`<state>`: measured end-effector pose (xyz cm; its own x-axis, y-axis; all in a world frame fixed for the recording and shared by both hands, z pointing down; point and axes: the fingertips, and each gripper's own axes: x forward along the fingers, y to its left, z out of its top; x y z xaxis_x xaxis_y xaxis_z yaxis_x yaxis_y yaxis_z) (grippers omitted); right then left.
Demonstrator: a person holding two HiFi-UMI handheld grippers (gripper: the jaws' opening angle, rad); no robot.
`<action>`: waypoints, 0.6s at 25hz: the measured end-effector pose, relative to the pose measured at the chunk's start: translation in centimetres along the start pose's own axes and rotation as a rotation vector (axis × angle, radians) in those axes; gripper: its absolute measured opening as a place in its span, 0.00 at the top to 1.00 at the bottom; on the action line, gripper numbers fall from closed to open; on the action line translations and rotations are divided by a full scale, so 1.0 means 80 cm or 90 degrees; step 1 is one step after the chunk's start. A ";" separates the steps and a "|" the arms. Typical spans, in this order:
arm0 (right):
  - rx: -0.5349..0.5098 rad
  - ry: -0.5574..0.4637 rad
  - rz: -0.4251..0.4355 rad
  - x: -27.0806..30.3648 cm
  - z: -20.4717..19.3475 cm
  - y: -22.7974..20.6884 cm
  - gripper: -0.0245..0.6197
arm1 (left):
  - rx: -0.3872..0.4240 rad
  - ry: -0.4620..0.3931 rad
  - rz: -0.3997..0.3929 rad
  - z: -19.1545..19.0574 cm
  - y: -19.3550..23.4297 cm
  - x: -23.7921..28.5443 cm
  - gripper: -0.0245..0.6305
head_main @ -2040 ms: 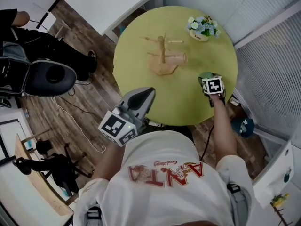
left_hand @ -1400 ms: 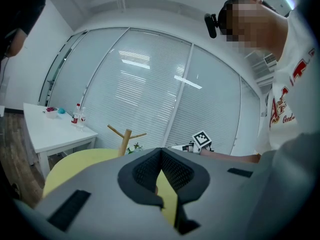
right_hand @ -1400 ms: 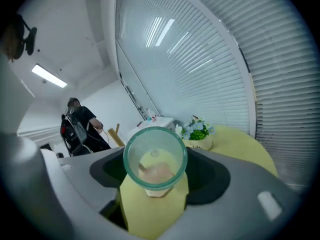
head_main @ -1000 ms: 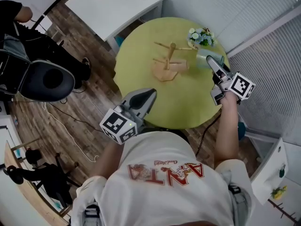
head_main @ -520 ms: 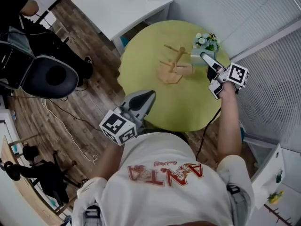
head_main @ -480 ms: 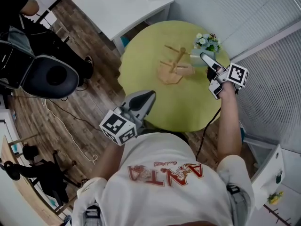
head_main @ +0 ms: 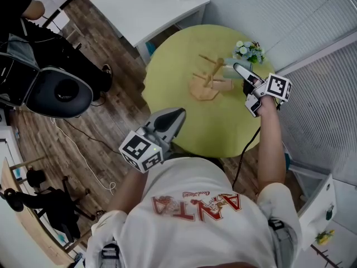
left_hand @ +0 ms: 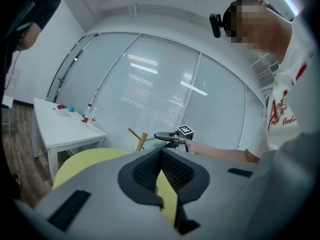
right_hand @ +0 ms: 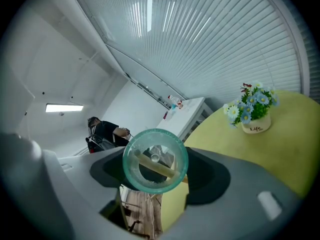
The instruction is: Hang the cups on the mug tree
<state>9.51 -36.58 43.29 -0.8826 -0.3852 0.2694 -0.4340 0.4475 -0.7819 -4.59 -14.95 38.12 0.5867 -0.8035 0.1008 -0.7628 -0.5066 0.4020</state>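
The wooden mug tree (head_main: pixel 210 81) stands on the round yellow-green table (head_main: pixel 184 49), toward its far side. My right gripper (head_main: pixel 239 70) is shut on a clear green-tinted glass cup (right_hand: pixel 155 159), held level at the tree's right side. In the right gripper view one wooden peg (right_hand: pixel 159 167) shows through the cup's round glass. My left gripper (head_main: pixel 177 114) hovers over the table's near edge with its jaws together and nothing in them. From the left gripper view the tree (left_hand: pixel 139 140) and the right gripper (left_hand: pixel 169 136) appear beyond the jaws.
A small pot of flowers (head_main: pixel 249 51) sits just behind the tree. Past the round table is a white table (head_main: pixel 150 4) with bottles. A black office chair (head_main: pixel 56 91) and a seated person (head_main: pixel 22 15) are at the left. Window blinds close in on the right.
My right gripper has carried the cup from the table's right edge up and leftward to the mug tree. The left gripper has stayed where it was.
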 end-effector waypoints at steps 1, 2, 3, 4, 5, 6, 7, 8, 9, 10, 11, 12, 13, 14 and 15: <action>0.002 0.001 0.005 0.001 0.000 0.001 0.46 | 0.000 0.000 0.000 0.000 0.000 0.000 0.95; 0.001 0.001 0.007 0.001 0.001 0.000 0.46 | 0.000 0.000 0.000 0.000 0.000 0.000 0.95; 0.003 0.000 0.007 0.001 0.002 0.000 0.46 | 0.000 0.000 0.000 0.000 0.000 0.000 0.95; 0.003 0.000 0.010 0.002 0.002 -0.001 0.46 | 0.000 0.000 0.000 0.000 0.001 0.000 0.95; -0.002 -0.001 0.014 0.003 0.003 0.000 0.46 | 0.000 0.001 0.000 0.000 0.001 0.000 0.95; -0.007 -0.003 0.017 0.003 0.003 0.001 0.46 | 0.000 0.001 0.000 -0.001 0.001 0.000 0.95; -0.009 -0.006 0.017 0.004 0.003 0.001 0.46 | 0.000 0.002 0.000 -0.001 0.002 0.001 0.95; -0.013 -0.010 0.015 0.003 0.004 0.001 0.46 | -0.001 0.003 0.000 -0.001 0.002 0.002 0.95; -0.022 -0.014 0.018 0.003 0.005 0.003 0.46 | -0.001 0.003 0.000 -0.002 0.003 0.003 0.95; -0.028 -0.019 0.024 0.004 0.006 0.005 0.46 | -0.001 0.003 0.000 -0.002 0.004 0.004 0.95; -0.026 -0.026 0.026 0.003 0.007 0.006 0.46 | -0.001 0.003 0.000 -0.002 0.004 0.004 0.95; -0.026 -0.032 0.027 0.001 0.009 0.007 0.45 | -0.001 0.003 -0.001 -0.002 0.004 0.005 0.95; -0.034 -0.037 0.034 0.000 0.011 0.011 0.45 | -0.001 0.003 -0.002 -0.002 0.003 0.005 0.95; -0.049 -0.040 0.047 0.000 0.014 0.016 0.45 | -0.001 0.003 -0.002 -0.002 0.003 0.005 0.95; -0.060 -0.044 0.056 -0.002 0.017 0.020 0.45 | -0.002 0.003 -0.003 -0.001 0.003 0.005 0.95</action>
<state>9.18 -36.88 41.25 -0.9050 -0.3942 0.1598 -0.3729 0.5545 -0.7439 -4.46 -15.37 38.36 0.5921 -0.7993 0.1031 -0.7590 -0.5100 0.4047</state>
